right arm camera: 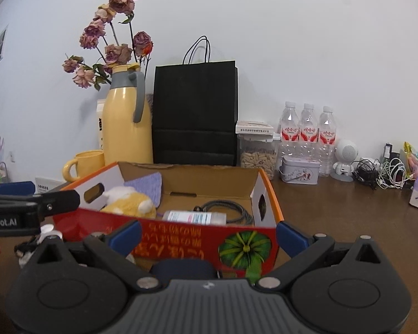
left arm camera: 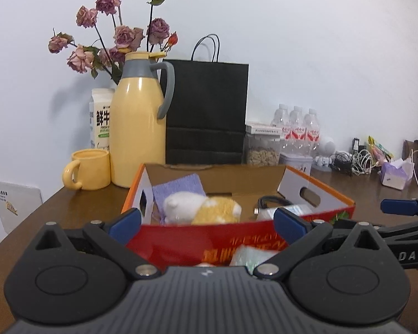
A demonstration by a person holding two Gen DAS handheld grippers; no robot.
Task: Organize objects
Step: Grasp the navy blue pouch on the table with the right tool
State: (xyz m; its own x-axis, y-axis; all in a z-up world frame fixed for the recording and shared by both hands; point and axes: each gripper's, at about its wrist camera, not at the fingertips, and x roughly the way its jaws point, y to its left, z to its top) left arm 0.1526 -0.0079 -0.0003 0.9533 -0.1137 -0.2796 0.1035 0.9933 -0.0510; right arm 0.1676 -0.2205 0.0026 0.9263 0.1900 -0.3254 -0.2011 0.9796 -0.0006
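Observation:
A red and orange cardboard box (left arm camera: 209,236) (right arm camera: 181,239) stands on the brown table (right arm camera: 334,208), straight ahead of both grippers. Inside lie a white and yellow plush toy (left arm camera: 200,207) (right arm camera: 131,201), a purple cloth (left arm camera: 178,189) (right arm camera: 149,185), a black cable (right arm camera: 228,208) and a clear bottle with a pink label (right arm camera: 195,217). My left gripper (left arm camera: 207,226) is open at the box's front wall, with a pale packet (left arm camera: 250,256) low between its fingers, not gripped. My right gripper (right arm camera: 209,236) is open too, over a dark blue object (right arm camera: 181,270) in front of the box.
Behind the box stand a yellow jug (left arm camera: 138,122), a yellow mug (left arm camera: 87,169), a black paper bag (left arm camera: 206,111), dried roses (left arm camera: 125,33), a seed container (right arm camera: 257,150), three water bottles (right arm camera: 308,136) and a tin (right arm camera: 299,169). Cables (right arm camera: 384,171) and tissues (left arm camera: 395,174) lie to the right.

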